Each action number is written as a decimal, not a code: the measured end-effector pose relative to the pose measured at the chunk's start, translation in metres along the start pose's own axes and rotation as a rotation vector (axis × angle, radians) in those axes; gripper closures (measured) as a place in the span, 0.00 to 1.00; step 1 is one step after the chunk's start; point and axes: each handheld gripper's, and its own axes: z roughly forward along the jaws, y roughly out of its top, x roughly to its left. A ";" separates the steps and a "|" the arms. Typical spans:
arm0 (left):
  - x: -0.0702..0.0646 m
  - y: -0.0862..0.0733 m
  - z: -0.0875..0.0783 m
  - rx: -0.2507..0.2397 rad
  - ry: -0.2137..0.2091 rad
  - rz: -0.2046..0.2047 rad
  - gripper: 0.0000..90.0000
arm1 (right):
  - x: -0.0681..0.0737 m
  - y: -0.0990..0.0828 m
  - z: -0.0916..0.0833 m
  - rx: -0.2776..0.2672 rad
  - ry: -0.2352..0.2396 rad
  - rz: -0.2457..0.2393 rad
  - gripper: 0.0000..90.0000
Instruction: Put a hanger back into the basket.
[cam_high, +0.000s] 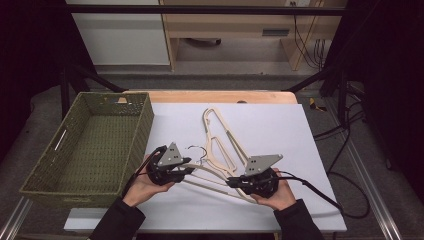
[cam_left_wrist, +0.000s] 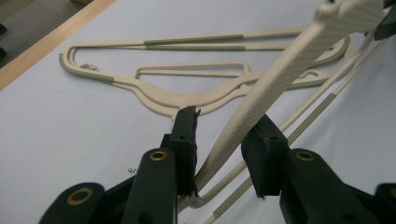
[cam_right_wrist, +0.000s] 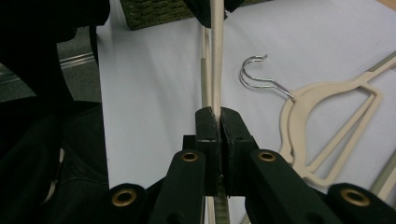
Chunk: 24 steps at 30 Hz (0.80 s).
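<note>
- Your right tongs are clamping shut on a cream hanger.
- Your left tongs are standing partly open, loosely straddling the same hanger above the worktop.

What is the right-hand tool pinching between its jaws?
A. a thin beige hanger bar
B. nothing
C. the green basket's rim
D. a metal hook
A: in the right gripper view the right gripper has its jaws pressed together on the hanger bar.
</note>
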 end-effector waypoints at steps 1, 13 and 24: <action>-0.001 0.000 0.000 0.008 0.000 0.004 0.76 | 0.000 0.000 -0.001 -0.002 0.001 0.005 0.96; -0.018 0.002 -0.003 0.065 -0.070 -0.001 0.88 | -0.006 -0.005 -0.002 0.017 -0.097 0.027 0.81; -0.032 0.009 -0.009 0.012 -0.180 -0.041 0.94 | -0.011 -0.009 -0.001 -0.031 -0.188 0.069 0.61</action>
